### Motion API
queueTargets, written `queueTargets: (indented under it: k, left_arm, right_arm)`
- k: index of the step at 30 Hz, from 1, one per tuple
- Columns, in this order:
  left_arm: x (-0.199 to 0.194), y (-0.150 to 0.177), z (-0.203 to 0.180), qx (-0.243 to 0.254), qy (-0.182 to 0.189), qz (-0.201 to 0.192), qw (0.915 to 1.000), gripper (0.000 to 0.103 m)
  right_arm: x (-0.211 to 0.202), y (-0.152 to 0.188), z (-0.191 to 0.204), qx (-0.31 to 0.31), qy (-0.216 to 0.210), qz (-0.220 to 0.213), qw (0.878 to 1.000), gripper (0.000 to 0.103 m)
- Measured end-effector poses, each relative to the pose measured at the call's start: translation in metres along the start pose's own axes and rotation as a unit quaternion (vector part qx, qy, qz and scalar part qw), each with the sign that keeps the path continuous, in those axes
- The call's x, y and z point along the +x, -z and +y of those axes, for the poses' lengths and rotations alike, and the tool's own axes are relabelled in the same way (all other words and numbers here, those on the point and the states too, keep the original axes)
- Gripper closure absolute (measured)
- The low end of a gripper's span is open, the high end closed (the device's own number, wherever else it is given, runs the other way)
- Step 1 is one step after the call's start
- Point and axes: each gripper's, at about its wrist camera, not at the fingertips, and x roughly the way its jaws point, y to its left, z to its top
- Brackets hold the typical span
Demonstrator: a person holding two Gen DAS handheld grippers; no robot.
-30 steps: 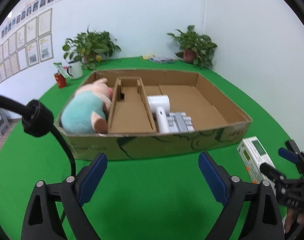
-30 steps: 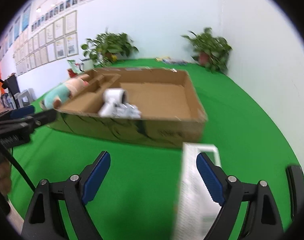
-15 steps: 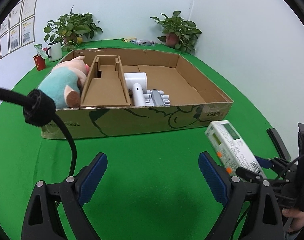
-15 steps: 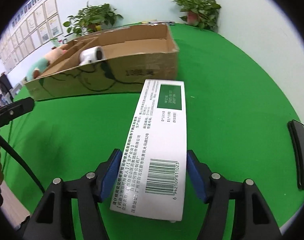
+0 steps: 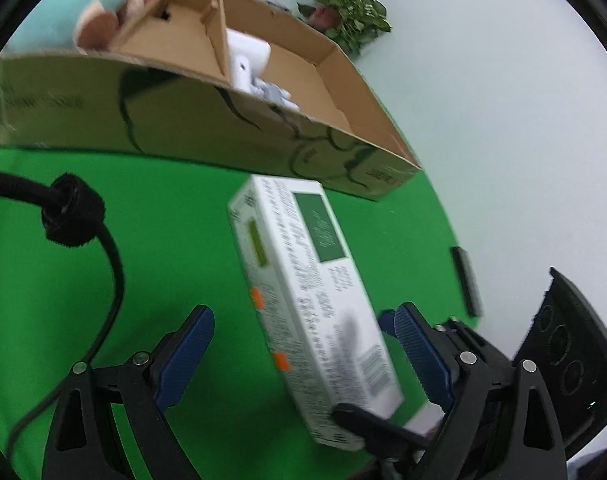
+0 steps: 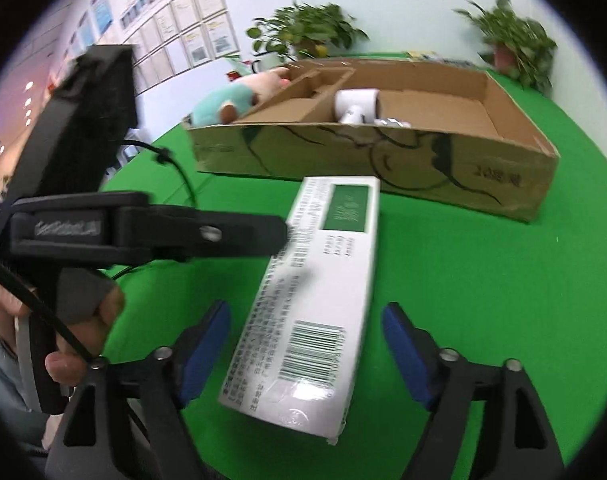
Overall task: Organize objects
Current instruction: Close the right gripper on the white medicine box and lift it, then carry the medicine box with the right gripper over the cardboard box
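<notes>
One white carton, one cardboard box, one plush toy, two plants.

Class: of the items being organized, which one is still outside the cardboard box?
The white-and-green carton, on the green cloth; the plush pig and white appliance already lie inside.

potted plants, framed certificates, white mug

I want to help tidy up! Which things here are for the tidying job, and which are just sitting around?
For the job:
- white-and-green carton
- cardboard box
- plush pig and white hair dryer, already in the box

Just lying about:
- potted plants
- white mug
- framed papers on the wall
- flat black thing on the green table
</notes>
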Motion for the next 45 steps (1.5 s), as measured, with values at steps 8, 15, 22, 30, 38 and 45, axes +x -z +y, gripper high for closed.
queueTargets:
  k: [8,15,22,30,38,45]
  left_arm:
    - [0.026,-0.001,0.005,-0.030,0.072,0.045,0.9959,0.027]
    - [0.032,-0.005,0.006,-0.031,0.072,0.053,0.9956,0.033]
    - [0.033,-0.012,0.014,-0.040,0.069,0.046,0.9958,0.040]
    - [0.035,-0.022,0.019,-0.045,0.046,0.048,0.9968,0.059]
    - [0.010,-0.046,0.003,-0.013,0.036,0.013,0.9992,0.062]
    - [-0.018,-0.078,-0.022,0.029,0.018,-0.023,0.9992,0.066]
  right_arm:
    - [0.011,-0.003,0.013,-0.027,0.059,0.014,0.998,0.024]
    - [0.012,-0.001,0.011,-0.043,0.100,0.012,0.994,0.039]
    - [0.007,-0.001,-0.003,0.007,0.071,0.011,0.997,0.039]
    - [0.002,-0.004,-0.022,0.095,-0.020,0.008,0.995,0.040]
    - [-0.012,-0.014,-0.012,0.071,-0.012,-0.034,0.997,0.040]
    - [-0.030,-0.032,-0.006,0.054,-0.009,-0.085,0.995,0.041]
